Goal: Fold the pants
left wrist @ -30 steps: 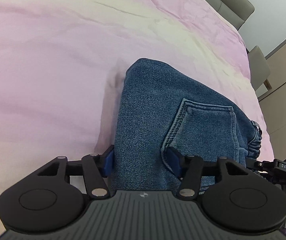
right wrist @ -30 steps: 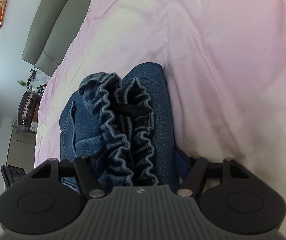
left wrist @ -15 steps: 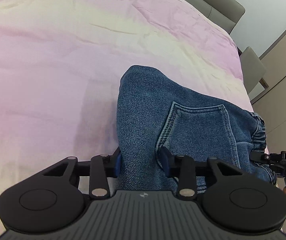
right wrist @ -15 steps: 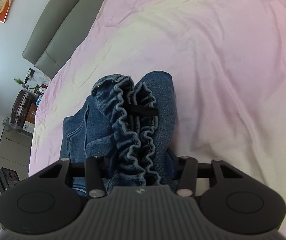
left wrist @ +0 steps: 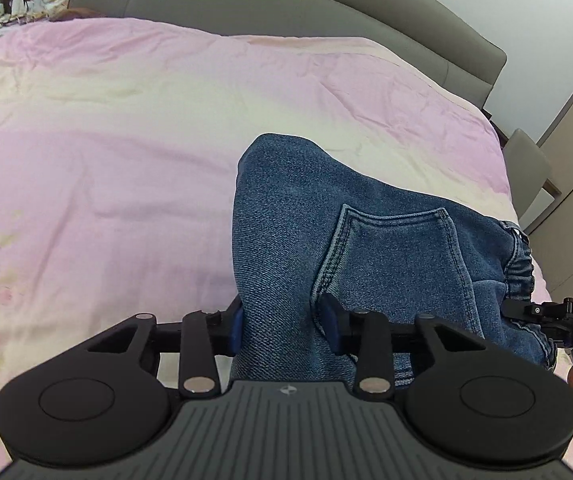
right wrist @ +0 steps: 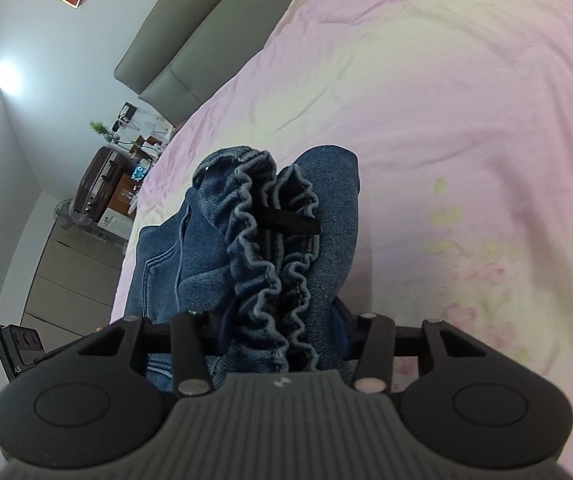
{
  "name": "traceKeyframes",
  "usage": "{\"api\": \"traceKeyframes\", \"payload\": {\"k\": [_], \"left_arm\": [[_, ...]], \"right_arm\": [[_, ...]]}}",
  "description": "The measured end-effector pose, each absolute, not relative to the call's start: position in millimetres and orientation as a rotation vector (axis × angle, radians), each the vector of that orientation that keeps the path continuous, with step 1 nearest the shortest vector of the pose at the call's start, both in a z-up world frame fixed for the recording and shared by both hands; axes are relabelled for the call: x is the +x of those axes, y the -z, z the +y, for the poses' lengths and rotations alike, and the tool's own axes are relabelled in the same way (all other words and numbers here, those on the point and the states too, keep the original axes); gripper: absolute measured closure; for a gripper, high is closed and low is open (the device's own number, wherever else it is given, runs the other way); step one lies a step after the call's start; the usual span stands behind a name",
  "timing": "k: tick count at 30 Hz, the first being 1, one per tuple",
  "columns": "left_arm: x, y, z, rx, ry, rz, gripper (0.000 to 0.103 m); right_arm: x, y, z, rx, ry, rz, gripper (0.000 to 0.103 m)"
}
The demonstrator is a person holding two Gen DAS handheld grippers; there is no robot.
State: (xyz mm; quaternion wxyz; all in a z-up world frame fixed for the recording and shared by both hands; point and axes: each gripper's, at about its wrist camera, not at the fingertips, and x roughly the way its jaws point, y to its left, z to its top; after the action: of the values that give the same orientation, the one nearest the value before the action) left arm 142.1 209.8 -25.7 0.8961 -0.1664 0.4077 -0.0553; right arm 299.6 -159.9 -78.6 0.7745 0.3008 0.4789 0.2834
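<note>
Folded blue denim pants [left wrist: 366, 240] are held above a pink bed cover [left wrist: 126, 140]. A back pocket faces the left wrist view. My left gripper [left wrist: 282, 320] is shut on the folded side of the pants. In the right wrist view my right gripper [right wrist: 282, 324] is shut on the bunched elastic waistband [right wrist: 270, 248] of the pants [right wrist: 326, 220]. The other gripper's body [left wrist: 558, 314] shows at the right edge of the left wrist view. The lower part of the pants is hidden behind both grippers.
The bed cover [right wrist: 446, 120] spreads wide around the pants. A grey padded headboard [left wrist: 286, 12] runs along the far side. A grey chair [left wrist: 526, 168] and beige wardrobe stand to the right. A dresser with a suitcase [right wrist: 94, 188] stands beside the bed.
Both grippers have lifted and tilted up with the pants held between them, so the headboard and room now show. The grip on the pants is unchanged.
</note>
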Motion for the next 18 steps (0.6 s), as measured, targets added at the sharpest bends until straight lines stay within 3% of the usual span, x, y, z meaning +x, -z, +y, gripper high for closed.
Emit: {"api": "traceKeyframes", "payload": {"k": [8, 18], "left_arm": [[148.7, 11.9, 293.0, -0.293, 0.039, 0.848, 0.06], [194.3, 78.4, 354.5, -0.317, 0.022, 0.906, 0.06]], "right_arm": [[313.6, 91.0, -53.8, 0.699, -0.703, 1.056, 0.059], [355.3, 153.3, 22.1, 0.672, -0.682, 1.132, 0.059]]}}
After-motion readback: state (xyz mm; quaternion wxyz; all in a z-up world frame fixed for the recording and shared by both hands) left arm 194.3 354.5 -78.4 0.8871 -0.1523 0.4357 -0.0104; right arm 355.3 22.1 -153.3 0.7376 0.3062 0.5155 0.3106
